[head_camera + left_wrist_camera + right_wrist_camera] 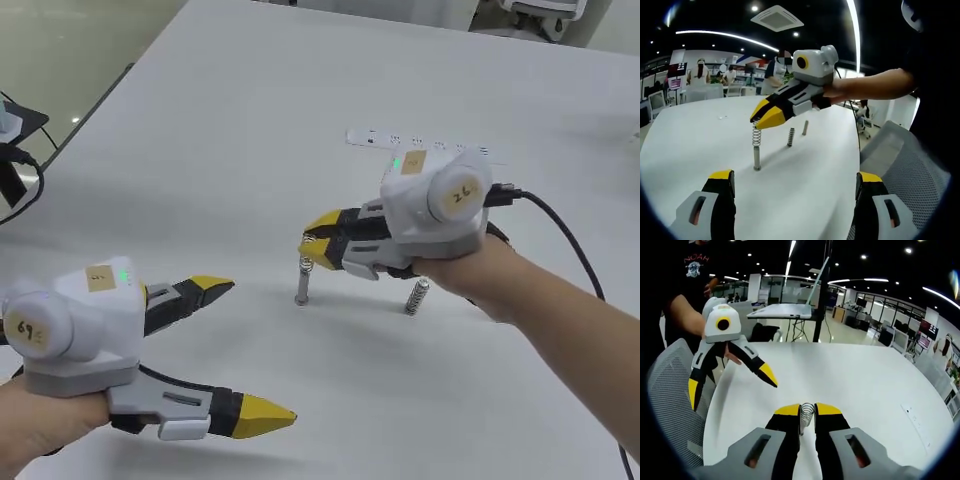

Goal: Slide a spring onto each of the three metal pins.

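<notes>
One spring (756, 135) pinched in my right gripper (315, 242), sitting over pin (757, 159) top. Looks light, squishy; I'd squeeze sides gently, mid-coil. Left gripper (260, 350) wide open, idle.

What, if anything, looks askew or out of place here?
Nothing stands out: the right gripper holds a spring upright, in line with the top of a standing pin.

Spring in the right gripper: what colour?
The spring is silvery metal; left gripper view shows it best.
</notes>
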A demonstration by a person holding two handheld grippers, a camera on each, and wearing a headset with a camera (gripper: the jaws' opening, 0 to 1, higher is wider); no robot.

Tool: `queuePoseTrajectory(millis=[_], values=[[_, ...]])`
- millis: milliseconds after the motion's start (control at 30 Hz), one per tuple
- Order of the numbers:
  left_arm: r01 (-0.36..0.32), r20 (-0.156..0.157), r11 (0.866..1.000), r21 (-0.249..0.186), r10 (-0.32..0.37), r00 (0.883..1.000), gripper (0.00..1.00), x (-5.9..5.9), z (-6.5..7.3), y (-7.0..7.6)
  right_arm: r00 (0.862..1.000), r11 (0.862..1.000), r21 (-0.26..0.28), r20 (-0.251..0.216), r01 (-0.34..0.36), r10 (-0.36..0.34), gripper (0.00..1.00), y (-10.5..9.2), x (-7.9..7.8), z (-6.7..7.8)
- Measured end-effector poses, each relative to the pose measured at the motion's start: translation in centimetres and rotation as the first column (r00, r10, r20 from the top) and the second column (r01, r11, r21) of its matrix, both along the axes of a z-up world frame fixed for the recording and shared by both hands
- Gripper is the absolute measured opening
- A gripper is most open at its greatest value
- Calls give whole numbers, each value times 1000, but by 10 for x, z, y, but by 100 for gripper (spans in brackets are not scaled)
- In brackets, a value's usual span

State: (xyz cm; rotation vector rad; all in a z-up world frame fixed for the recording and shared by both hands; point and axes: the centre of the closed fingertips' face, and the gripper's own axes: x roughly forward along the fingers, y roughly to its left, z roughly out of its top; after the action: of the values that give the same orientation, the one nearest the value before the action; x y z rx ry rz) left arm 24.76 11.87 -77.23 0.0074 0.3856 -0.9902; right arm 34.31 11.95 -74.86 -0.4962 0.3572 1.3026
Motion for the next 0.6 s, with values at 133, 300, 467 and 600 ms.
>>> queuePoseTrajectory(millis=[133, 300, 467, 600], values=[[0, 0, 1000, -3, 0, 1000, 98, 0, 1, 0, 1000, 1000, 5, -11, 9, -9, 8, -1, 1, -2], [-2, 0, 1000, -1, 2, 1000, 98, 0, 1, 0, 1000, 1000, 4, -17, 8, -8, 8, 0, 0, -4], [-3, -1, 1000, 0, 3, 1000, 98, 0, 1, 1, 1000, 1000, -1, -21, 9, -9, 8, 0, 1, -7], [-3, -4, 1000, 1, 3, 1000, 97, -1, 0, 1, 1000, 1000, -8, -30, 11, -11, 8, 0, 0, -12]])
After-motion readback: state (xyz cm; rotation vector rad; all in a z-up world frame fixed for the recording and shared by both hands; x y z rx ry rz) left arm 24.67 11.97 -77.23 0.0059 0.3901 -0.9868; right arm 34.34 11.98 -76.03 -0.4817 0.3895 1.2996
